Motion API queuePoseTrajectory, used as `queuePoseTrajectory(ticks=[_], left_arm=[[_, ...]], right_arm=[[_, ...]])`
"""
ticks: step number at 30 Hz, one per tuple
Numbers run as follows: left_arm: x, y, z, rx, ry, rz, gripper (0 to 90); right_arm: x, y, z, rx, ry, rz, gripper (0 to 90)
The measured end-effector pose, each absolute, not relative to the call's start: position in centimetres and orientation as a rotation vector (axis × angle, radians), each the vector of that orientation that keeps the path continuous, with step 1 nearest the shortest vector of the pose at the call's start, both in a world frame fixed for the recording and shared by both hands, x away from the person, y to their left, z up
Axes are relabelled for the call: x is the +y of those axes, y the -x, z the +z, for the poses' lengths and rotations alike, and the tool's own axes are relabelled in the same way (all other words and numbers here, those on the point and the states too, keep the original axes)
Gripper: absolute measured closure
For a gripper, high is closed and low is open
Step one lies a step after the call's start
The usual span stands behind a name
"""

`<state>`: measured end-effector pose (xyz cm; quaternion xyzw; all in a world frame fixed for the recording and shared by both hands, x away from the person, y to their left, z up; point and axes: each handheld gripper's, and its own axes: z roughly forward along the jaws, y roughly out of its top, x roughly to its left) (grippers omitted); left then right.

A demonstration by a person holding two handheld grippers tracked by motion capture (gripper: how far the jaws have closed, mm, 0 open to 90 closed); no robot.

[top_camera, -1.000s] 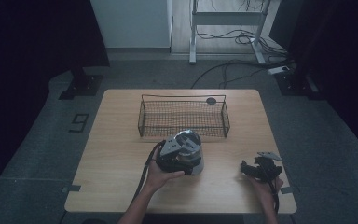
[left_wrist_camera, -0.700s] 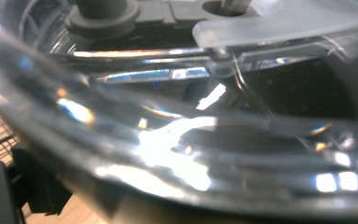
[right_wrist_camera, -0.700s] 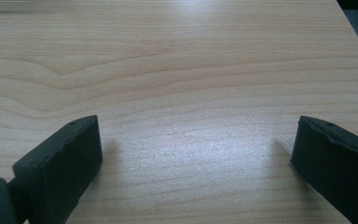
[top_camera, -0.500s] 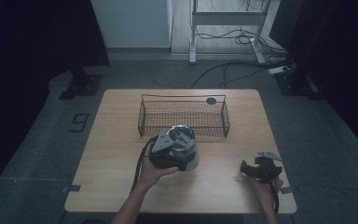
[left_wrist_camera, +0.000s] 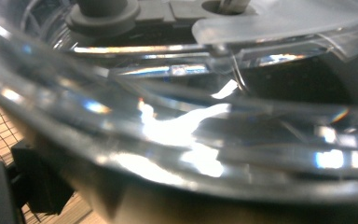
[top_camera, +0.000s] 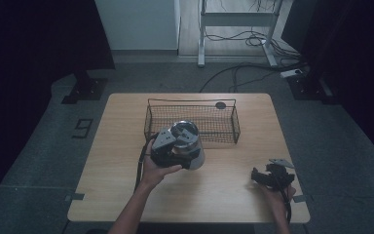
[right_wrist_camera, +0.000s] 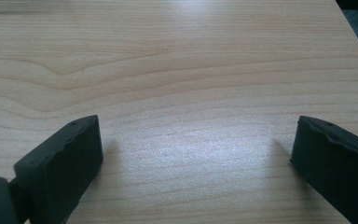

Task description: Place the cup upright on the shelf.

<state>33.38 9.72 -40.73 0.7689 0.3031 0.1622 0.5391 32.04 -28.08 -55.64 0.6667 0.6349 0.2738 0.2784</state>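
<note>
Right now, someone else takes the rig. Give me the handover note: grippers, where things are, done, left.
Left gripper: shut on the clear plastic container, carried above the table just in front of the wire basket. In the left gripper view the container's clear wall sits right against the camera.
Right gripper: open, nothing between the jaws, resting on bare wood near the table's front right corner.
Done: container picked up.
Left: probably set it into the basket, which looks empty; a small dark round object sits at the basket's far rim. Then release.
</note>
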Motion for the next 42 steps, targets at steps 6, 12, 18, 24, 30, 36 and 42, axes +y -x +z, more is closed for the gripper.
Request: queuePoseTrajectory(ticks=[6,12,18,24,30,36,42], left_arm=[[10.1,-33.9,-40.3,0.736,-1.818,0.388,4.2],[10.0,-34.4,-40.0,0.744,-1.829,0.396,4.2],[9.9,-35.2,-39.6,0.748,-1.812,0.388,4.2],[10.1,-36.2,-38.9,0.763,-1.793,0.397,4.2],[10.5,-36.8,-38.1,0.774,-1.773,0.407,4.2],[10.8,-37.1,-37.5,0.787,-1.755,0.407,4.2],[10.7,-37.7,-36.8,0.787,-1.748,0.407,4.2]], right_arm=[[-28.1,-32.0,-55.6,1.703,-1.792,0.733,2.1],[-28.1,-32.0,-55.6,1.702,-1.792,0.733,2.1],[-28.1,-32.0,-55.6,1.701,-1.793,0.734,2.2],[-28.1,-32.0,-55.6,1.701,-1.794,0.733,2.2],[-28.1,-32.0,-55.6,1.701,-1.794,0.733,2.2],[-28.1,-32.0,-55.6,1.701,-1.794,0.733,2.3],[-28.1,-32.0,-55.6,1.701,-1.794,0.733,2.3]])
